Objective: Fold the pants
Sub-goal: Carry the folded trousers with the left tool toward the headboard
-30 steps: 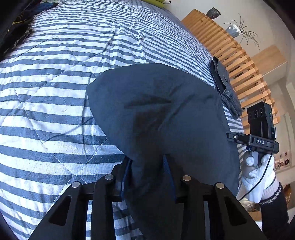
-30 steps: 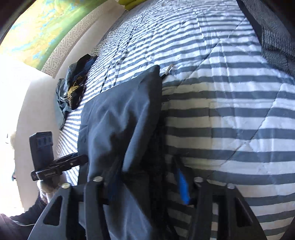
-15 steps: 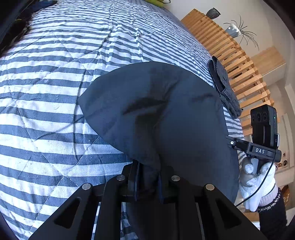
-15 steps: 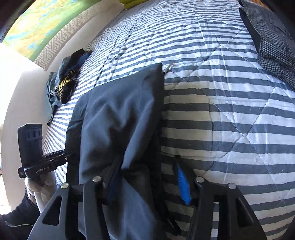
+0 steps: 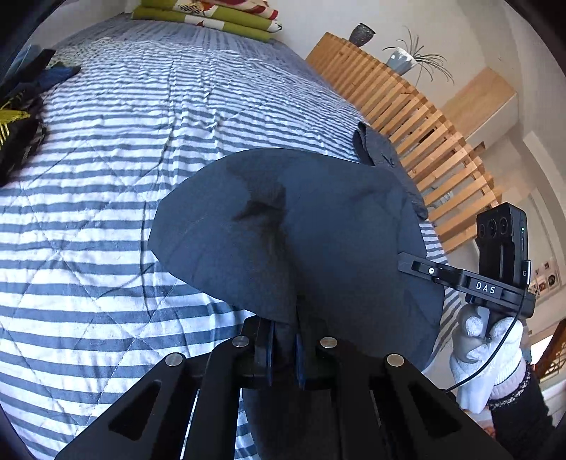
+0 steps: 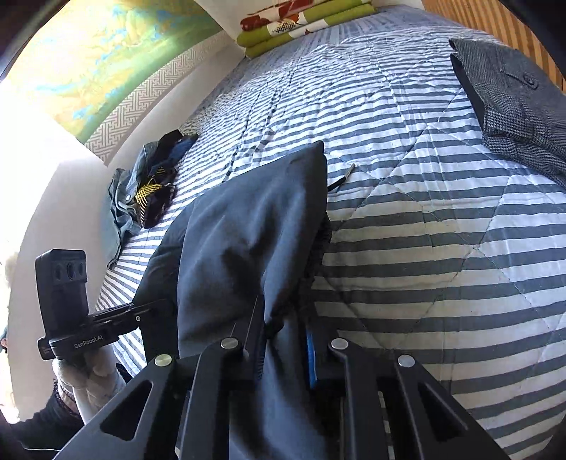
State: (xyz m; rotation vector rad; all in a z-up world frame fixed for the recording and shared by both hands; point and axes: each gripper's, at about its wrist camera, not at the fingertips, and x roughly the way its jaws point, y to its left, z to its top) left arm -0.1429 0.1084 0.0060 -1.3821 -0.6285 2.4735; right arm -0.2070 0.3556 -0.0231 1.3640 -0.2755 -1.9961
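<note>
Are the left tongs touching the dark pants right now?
Touching. The left wrist view shows the left tongs closing on a bunched fold of the pants, fabric pinched between the blue pads.

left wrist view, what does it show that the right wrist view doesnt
Only the left wrist view shows the wooden slatted rail with the potted plant on top. Only the right wrist view shows the colourful wall map and the drawstring tip on the bedspread. Both share the dark pants pinched in each gripper's fingers, the striped bedspread, the folded grey garment, the clothes pile and the green pillows.
</note>
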